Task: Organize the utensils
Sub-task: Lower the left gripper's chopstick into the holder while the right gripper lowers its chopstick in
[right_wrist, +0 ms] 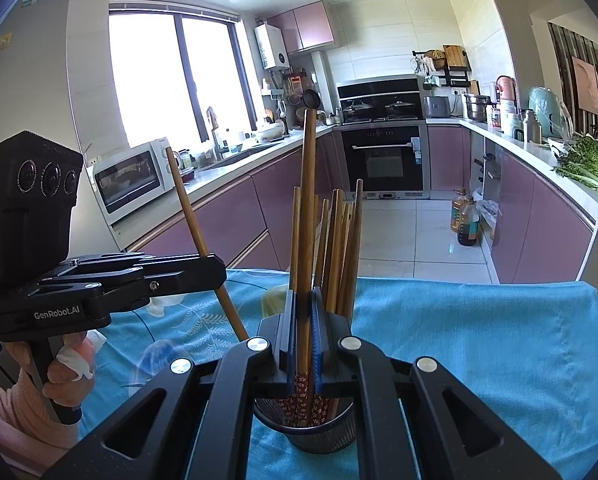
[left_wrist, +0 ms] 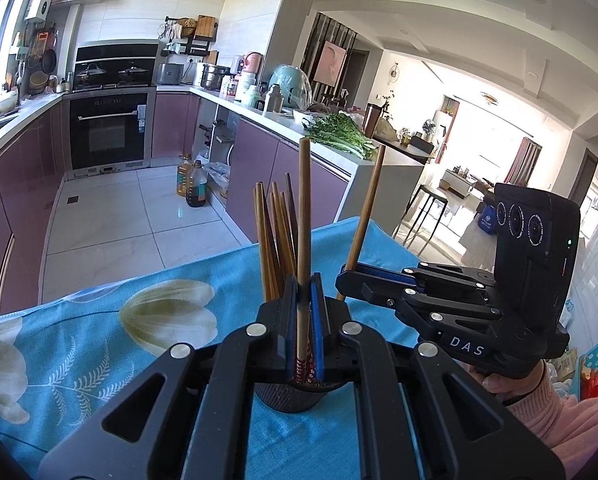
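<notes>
A dark mesh utensil cup stands on a blue floral cloth and holds several wooden chopsticks. My right gripper is shut on one upright chopstick, whose patterned lower end reaches into the cup. My left gripper is shut on another upright chopstick directly over the same cup. In each wrist view the other gripper shows from the side, right gripper and left gripper, each with its chopstick slanting up from the fingertips.
The cloth-covered table ends just beyond the cup, with tiled kitchen floor behind. Purple cabinets line both sides. Oil bottles stand on the floor, and leafy greens lie on the counter. Hands in pink sleeves hold the gripper handles.
</notes>
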Demonstrator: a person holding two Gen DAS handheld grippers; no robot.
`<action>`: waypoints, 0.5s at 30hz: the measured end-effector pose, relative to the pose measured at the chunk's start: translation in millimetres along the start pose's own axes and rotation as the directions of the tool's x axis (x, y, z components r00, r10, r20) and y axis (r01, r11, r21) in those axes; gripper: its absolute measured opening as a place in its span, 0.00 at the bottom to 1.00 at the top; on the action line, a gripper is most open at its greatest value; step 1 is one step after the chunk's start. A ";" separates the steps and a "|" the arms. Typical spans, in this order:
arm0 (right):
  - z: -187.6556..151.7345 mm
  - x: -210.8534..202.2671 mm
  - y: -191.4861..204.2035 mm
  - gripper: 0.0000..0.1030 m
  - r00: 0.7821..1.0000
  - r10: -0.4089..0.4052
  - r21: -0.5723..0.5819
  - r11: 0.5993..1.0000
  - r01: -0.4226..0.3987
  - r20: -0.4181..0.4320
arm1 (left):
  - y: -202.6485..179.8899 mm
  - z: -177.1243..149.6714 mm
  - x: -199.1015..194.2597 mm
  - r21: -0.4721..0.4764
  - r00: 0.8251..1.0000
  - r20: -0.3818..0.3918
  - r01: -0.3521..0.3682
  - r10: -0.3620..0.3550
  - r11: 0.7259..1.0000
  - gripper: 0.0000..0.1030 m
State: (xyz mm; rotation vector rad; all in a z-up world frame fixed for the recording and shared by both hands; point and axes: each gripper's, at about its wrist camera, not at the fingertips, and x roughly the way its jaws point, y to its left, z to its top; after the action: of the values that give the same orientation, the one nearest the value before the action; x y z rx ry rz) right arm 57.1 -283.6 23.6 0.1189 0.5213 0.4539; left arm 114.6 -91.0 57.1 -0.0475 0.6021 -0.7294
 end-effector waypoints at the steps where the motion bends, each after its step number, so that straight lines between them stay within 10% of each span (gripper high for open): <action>1: -0.6 0.2 -0.1 0.06 1.000 0.000 0.000 1.000 0.000 -0.001 | 0.4 -0.4 0.6 0.000 1.000 -0.002 0.000 0.000 1.000 0.07; 15: -6.6 4.3 -2.9 0.06 1.000 0.002 0.006 1.000 -0.002 -0.017 | -0.1 -3.5 4.3 0.000 1.000 -0.019 -0.002 0.002 1.000 0.07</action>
State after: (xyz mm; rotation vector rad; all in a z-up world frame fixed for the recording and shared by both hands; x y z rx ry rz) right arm 58.2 -284.3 15.3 0.1212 0.5393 0.4562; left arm 115.2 -93.2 52.1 -0.0398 0.6201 -0.7289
